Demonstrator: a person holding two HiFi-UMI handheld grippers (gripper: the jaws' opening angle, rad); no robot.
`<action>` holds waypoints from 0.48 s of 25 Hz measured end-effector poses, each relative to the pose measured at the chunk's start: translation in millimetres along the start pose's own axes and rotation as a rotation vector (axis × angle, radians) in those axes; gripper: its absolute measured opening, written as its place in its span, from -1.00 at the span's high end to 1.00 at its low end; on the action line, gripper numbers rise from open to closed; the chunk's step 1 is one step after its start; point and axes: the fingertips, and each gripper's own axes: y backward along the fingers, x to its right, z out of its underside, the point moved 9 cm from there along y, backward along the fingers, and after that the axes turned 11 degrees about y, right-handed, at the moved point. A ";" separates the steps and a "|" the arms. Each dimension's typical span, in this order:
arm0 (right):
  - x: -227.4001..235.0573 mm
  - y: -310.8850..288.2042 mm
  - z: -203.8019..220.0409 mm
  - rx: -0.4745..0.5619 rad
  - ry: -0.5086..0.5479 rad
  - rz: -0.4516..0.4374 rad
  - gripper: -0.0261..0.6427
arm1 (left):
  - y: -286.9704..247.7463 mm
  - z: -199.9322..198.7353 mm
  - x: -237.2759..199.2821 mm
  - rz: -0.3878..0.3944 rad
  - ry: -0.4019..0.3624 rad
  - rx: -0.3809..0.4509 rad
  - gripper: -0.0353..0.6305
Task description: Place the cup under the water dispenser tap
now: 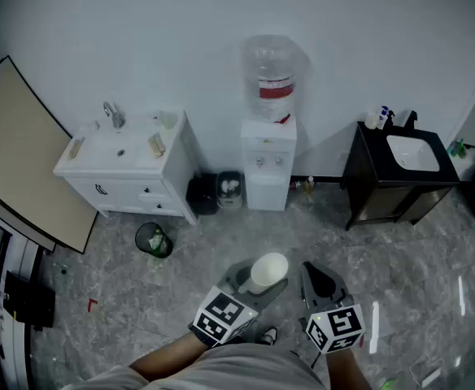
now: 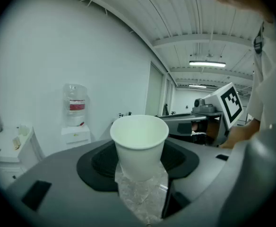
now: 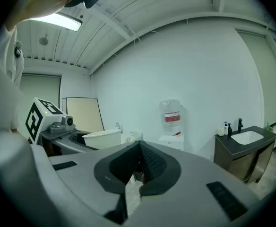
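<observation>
While white paper cup [image 1: 268, 270] sits upright, clamped between left gripper [image 1: 258, 285] jaws, well short of white water dispenser [image 1: 268, 162]: likely light, thin-walled, crushable; grip mid-wall gently; right gripper [image 1: 317, 281] jaws closed together, empty.

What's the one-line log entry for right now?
left gripper: holds cup | right gripper: shut, empty | dispenser: ahead, not reached

Nothing legible anywhere. The red label [image 1: 276, 89] on the dispenser's bottle [image 1: 274, 55], upper centre of the head view, is too small to read.
</observation>
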 end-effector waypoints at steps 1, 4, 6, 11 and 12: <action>0.5 0.9 0.6 0.000 -0.001 -0.001 0.88 | -0.9 0.0 1.2 -0.001 -0.002 0.000 0.12; 2.4 3.6 2.8 0.001 -0.001 -0.004 0.87 | -4.3 0.9 5.2 -0.001 -0.006 0.000 0.12; 4.2 5.1 4.2 0.002 0.000 -0.006 0.88 | -6.9 1.9 7.9 -0.001 -0.005 -0.002 0.12; 11.0 9.9 6.5 0.014 -0.014 -0.029 0.88 | -14.6 5.1 14.5 -0.005 -0.007 -0.008 0.12; 12.9 11.3 7.1 0.022 -0.021 -0.039 0.87 | -16.7 6.0 15.7 -0.009 -0.007 -0.009 0.12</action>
